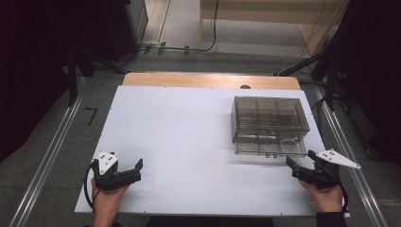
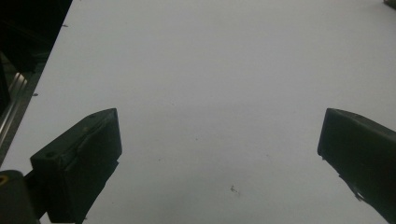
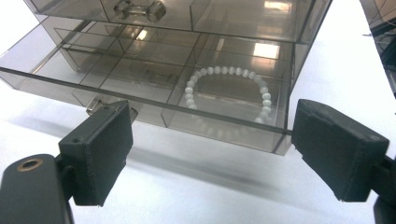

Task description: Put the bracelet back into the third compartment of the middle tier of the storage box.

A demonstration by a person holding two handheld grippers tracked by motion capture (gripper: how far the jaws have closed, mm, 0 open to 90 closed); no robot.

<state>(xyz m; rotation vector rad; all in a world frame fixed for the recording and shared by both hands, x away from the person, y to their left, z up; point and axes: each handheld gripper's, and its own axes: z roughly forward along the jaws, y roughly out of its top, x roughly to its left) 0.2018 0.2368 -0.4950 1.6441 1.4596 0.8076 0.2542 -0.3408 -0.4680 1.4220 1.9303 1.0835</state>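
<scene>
Both tools, left (image 1: 127,171) and right (image 1: 302,166), rested jaws apart near the tabletop's (image 1: 189,142) 6 o'clock edge; the organizer (image 1: 269,125), its drawer (image 3: 154,88) open with a bracelet (image 3: 231,93) inside, stood just beyond the right tool at 12 o'clock.

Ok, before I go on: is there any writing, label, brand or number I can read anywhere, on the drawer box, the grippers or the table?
None.
The smoky transparent plastic drawer box bears no label or print in the high view or the right gripper view.
The white bead bracelet in its open bottom drawer is plain.
The white table top has a few tiny specks, no text.
The left gripper and right gripper carry no readable marking.
</scene>
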